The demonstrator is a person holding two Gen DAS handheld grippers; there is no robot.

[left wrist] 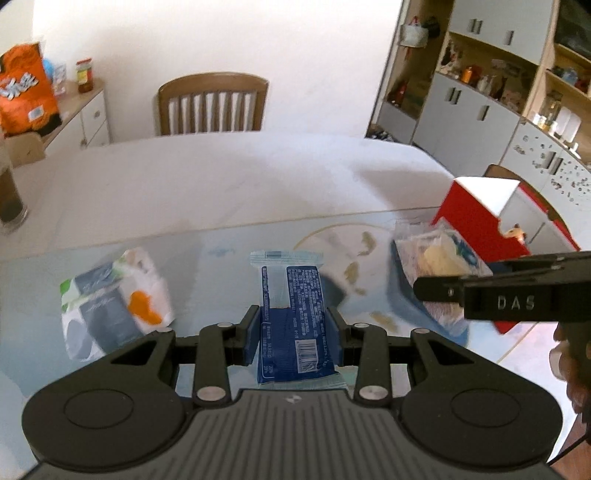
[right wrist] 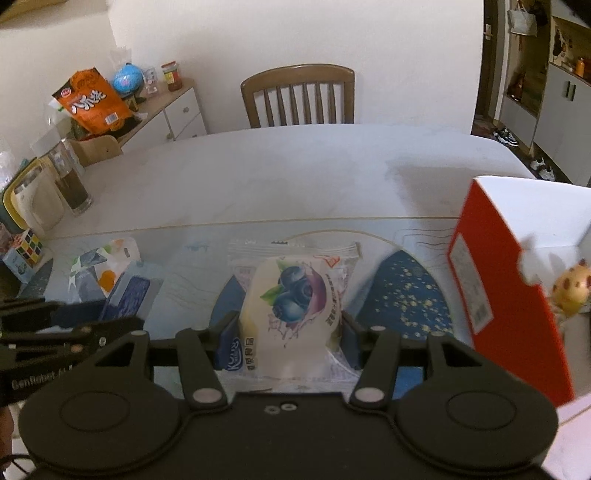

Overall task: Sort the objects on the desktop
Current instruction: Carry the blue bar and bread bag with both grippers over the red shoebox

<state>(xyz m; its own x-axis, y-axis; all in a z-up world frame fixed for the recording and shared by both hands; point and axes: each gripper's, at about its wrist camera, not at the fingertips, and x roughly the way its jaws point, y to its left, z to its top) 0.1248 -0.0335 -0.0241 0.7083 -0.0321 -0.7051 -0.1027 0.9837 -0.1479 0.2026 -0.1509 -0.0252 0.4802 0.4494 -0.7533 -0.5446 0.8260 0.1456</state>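
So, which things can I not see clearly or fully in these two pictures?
- Red box: its inside and right part are cut off by the right wrist view's edge.
- Small print on the blue wrapper, left wrist view: too small to read.
- Tissue pack, left wrist view: blurred.
- Blueberry bun packet: its bottom is hidden behind the right gripper.

Three snack packets (left wrist: 291, 314), one red box (left wrist: 480, 221)

White wall (right wrist: 295, 33), wooden chair (right wrist: 297, 96)

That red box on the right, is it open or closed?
Open. The red box shows its white inside, and a spotted toy shows past its notched edge. How full it is, I cannot tell.
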